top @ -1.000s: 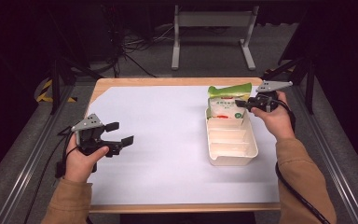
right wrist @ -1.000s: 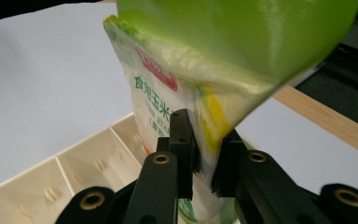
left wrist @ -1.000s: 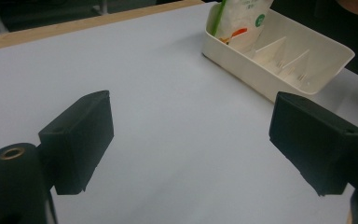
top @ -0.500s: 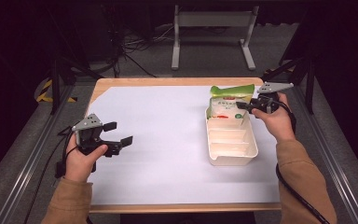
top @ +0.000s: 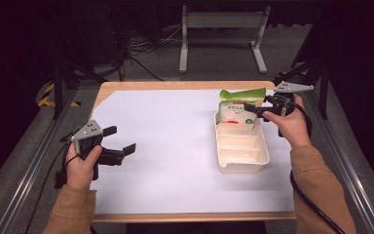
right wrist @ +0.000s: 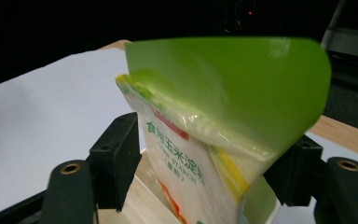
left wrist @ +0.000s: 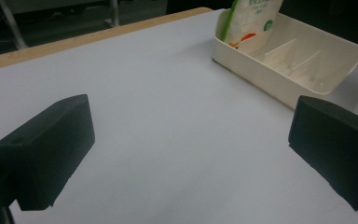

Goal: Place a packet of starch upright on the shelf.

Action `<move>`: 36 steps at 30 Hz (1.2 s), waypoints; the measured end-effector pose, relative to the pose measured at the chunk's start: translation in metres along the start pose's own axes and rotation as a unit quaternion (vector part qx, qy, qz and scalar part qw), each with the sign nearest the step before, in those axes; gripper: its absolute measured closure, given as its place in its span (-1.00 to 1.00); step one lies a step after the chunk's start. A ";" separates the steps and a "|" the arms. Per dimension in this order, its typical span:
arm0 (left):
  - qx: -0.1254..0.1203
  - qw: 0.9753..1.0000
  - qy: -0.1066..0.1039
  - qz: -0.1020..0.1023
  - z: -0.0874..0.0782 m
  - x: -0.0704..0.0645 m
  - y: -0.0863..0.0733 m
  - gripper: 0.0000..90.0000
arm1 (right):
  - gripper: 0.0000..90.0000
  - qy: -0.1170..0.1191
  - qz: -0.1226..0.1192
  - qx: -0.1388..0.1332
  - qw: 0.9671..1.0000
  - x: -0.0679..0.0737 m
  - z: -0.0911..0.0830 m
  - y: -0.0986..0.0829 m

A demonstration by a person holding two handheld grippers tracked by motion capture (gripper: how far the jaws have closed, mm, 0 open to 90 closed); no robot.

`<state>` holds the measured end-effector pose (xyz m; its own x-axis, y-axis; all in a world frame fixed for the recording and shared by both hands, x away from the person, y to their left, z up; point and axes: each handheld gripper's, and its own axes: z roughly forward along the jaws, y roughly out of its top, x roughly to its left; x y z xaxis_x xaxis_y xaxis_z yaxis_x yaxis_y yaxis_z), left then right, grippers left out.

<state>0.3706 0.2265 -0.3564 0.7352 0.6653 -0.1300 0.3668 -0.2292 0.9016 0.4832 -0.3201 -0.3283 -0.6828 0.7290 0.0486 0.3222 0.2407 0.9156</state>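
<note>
Idling apart over the white surface (top: 175, 146), the left hand-held gripper (top: 119, 144) stays clear, jaws spread and empty. Right hand-held gripper (top: 251, 108) clasps the starch bag (top: 237, 114), standing it in the tray (top: 243, 163) end just below. Its own view reads the bag's print (right wrist: 177, 156).

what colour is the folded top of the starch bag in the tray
Bright green, above a white printed plastic starch bag standing in the cream divided tray; the right gripper view shows it best.

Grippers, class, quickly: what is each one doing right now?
Left gripper: open, empty, over the white sheet.
Right gripper: jaws either side of the starch bag; clamped or not, cannot tell.
</note>
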 end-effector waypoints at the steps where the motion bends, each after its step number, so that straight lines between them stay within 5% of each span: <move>1: 0.000 1.000 0.000 -0.004 0.000 -0.001 0.000 -0.98 | -0.30 -0.005 -0.004 -0.001 1.000 0.001 -0.002 0.002; 17: 0.001 1.000 -0.013 -0.007 -0.006 0.002 -0.002 -0.96 | -0.47 -0.061 -0.038 -0.015 0.997 0.014 -0.059 0.021; 36: 0.020 1.000 -0.011 -0.019 -0.013 0.011 -0.007 -0.96 | -0.57 -0.053 -0.049 0.009 0.997 0.029 -0.108 0.002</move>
<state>0.3686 0.2445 -0.3590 0.7327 0.6579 -0.1742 0.4177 -0.2326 0.8783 0.3932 -0.3674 -0.2822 -0.6383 0.7653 -0.0836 0.2706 0.3247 0.9063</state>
